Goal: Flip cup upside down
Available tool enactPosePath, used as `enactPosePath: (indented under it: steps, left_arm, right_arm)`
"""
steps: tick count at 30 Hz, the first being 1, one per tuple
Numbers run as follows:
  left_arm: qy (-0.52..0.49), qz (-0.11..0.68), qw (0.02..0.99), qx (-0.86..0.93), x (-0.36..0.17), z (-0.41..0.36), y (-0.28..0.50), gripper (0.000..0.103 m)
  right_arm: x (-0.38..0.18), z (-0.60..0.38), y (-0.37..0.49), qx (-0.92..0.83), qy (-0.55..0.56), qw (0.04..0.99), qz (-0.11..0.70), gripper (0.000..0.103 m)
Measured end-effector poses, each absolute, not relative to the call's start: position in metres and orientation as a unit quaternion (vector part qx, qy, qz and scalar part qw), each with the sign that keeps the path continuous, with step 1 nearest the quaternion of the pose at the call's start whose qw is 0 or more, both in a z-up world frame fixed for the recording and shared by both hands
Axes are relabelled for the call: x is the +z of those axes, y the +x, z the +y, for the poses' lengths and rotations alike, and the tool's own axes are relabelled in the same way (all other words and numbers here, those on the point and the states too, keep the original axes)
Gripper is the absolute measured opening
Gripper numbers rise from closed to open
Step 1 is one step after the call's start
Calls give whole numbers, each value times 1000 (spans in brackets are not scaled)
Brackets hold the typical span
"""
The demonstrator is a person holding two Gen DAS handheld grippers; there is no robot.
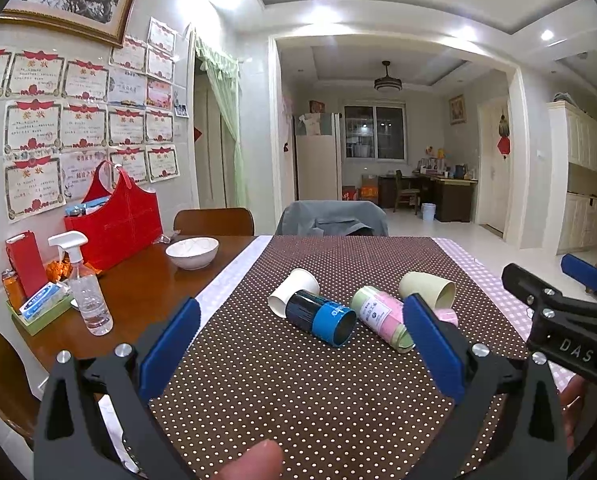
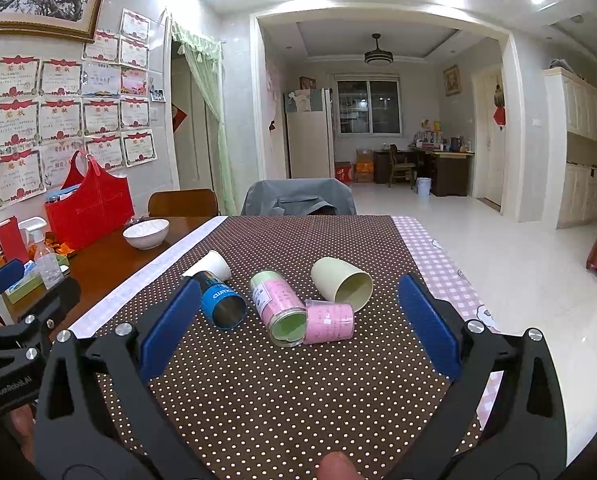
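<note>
Several cups lie on their sides on the brown dotted cloth (image 1: 298, 392) (image 2: 298, 392): a white paper cup (image 1: 294, 290) (image 2: 214, 266), a dark blue cup (image 1: 322, 318) (image 2: 222, 300), a green-and-pink cup (image 1: 380, 316) (image 2: 280, 306), a small pink cup (image 2: 330, 322) and a pale green cup (image 1: 428, 288) (image 2: 342, 284). My left gripper (image 1: 302, 340) is open and empty, short of the cups. My right gripper (image 2: 298, 320) is open and empty, also short of them. The right gripper shows at the right edge of the left wrist view (image 1: 570, 320).
On the wooden table at left stand a white bowl (image 1: 192, 252) (image 2: 146, 233), a spray bottle (image 1: 86, 288), a red bag (image 1: 114, 224) and a tissue box (image 1: 42, 306). A chair with a grey jacket (image 1: 332, 218) stands at the far edge. The table's right edge drops to the floor.
</note>
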State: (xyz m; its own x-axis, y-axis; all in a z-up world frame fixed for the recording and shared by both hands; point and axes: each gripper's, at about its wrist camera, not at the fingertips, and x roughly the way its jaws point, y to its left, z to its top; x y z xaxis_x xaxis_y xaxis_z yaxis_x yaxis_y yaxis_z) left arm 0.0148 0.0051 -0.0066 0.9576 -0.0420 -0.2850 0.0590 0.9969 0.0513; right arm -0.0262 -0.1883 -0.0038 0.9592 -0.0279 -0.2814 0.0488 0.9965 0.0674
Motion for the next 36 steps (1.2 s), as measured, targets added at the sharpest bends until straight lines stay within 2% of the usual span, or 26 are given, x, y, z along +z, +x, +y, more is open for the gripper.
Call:
enactPosePath:
  steps: [14,36]
  left_arm:
    - [50,189,980,-46,-20,-2,78,99]
    - [95,363,925,-62,-70,13,287,99]
  right_arm:
    - [-15,-193,30,-2,16,982,187,97]
    - [-51,-207,170,16,2,950,313,97]
